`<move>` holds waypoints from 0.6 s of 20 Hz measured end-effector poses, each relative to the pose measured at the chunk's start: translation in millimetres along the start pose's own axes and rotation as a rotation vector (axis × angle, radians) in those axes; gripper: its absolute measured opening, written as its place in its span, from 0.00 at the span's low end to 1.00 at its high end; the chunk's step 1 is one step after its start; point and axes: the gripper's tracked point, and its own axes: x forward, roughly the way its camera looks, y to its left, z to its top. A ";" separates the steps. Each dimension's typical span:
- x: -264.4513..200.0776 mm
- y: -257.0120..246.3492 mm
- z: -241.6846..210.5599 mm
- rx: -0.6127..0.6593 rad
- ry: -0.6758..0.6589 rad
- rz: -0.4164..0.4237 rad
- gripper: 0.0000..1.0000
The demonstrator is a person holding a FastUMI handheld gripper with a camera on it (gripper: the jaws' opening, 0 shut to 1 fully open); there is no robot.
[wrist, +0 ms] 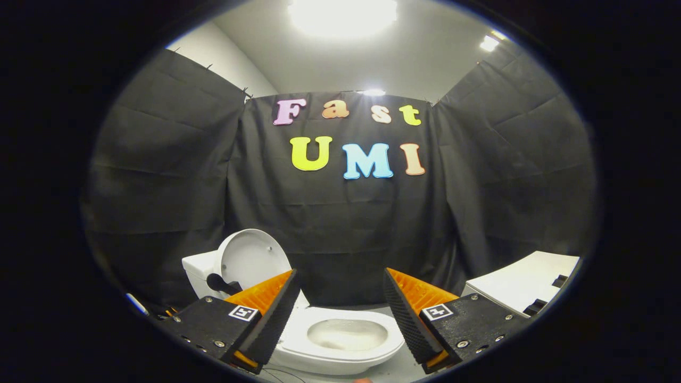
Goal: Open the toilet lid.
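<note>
The hand-held gripper (340, 290) hangs with its fingers spread wide apart, nothing between them but air. Just ahead and below, framed by the two fingers, sits the white toilet (340, 340), bowl exposed, seat down. Its toilet lid (250, 260) stands raised, upright against the tank (199, 271), beyond the left finger. Off past the right finger, a white slab-like object (524, 284) lies tilted; what it is, I cannot tell.
</note>
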 end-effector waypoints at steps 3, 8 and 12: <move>-5.5 -16.6 -0.8 0.009 -0.006 -0.021 0.96; -16.2 -37.6 -12.4 0.000 0.007 -0.053 0.96; -21.5 -53.6 -22.2 -0.011 0.009 -0.082 0.96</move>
